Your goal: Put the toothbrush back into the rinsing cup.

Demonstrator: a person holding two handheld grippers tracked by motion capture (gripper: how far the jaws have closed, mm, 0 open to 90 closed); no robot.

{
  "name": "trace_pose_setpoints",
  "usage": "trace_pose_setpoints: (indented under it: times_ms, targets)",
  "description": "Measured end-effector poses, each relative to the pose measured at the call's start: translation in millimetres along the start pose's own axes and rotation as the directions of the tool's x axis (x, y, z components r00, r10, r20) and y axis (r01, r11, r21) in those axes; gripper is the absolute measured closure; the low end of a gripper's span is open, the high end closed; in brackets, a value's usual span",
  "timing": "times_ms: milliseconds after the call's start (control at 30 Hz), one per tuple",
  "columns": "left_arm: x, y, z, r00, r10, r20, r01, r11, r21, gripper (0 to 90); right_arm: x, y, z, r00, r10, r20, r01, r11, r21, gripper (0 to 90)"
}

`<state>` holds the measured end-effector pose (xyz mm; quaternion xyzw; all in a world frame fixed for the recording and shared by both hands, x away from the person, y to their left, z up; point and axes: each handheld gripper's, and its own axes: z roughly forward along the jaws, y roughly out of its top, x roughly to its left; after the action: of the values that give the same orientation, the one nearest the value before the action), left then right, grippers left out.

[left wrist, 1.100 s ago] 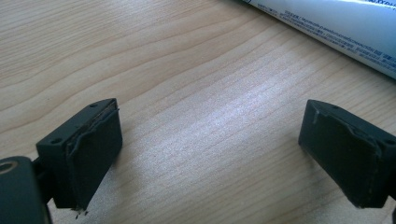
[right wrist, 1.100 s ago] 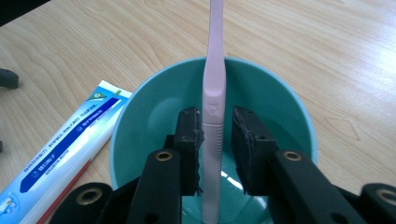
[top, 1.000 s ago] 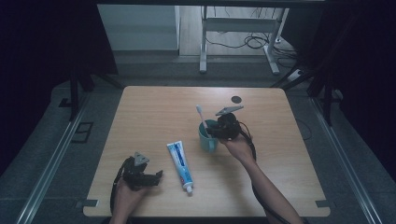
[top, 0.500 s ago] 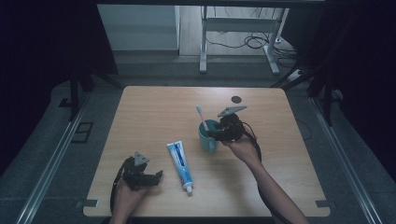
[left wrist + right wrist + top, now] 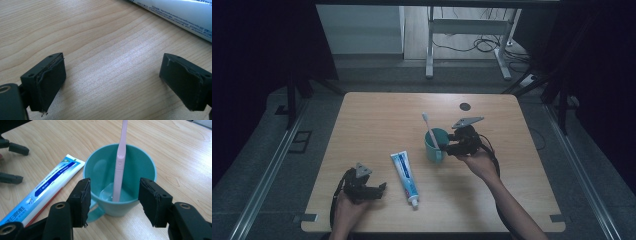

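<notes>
Beside cup [image 5: 120, 180] rim, open fingers [image 5: 152, 200]

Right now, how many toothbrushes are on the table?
1. The toothbrush stands leaning in the cup, right of the toothpaste. None other is visible.

Small printed lines are being shown on the white-and-blue plastic toothpaste tube [image 5: 47, 192], with characters on its blue band, but none is being resolved clearly enough to be read.

Toothbrush [image 5: 119, 165] head cut off by top edge.
</notes>
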<state>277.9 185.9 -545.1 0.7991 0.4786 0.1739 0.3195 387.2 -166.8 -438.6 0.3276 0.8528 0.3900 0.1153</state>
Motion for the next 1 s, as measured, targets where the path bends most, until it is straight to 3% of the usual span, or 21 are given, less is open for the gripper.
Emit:
trace_pose_setpoints:
  times_ms: [500, 767, 1000]
  targets:
    - [0.1, 0.0, 0.1, 1.0, 0.001, -0.001, -0.001, 1.0, -0.001, 6.8, -0.2, -17.1, -17.7, 1.0, -0.004, 0.008, 0.004, 1.0, -0.001, 39.6]
    - [0.1, 0.0, 0.1, 1.0, 0.001, 0.0, -0.001, 1.0, -0.001, 6.8, -0.9, -26.0, -25.8, 1.0, -0.005, 0.0, 0.005, 1.0, -0.008, 32.8]
    - [-0.4, -0.1, 0.4, 1.0, -0.006, -0.001, 0.006, 1.0, -0.005, 6.8, 2.2, -34.6, -31.3, 0.9995, -0.03, 0.006, 0.03, 0.999, 0.02, 25.8]
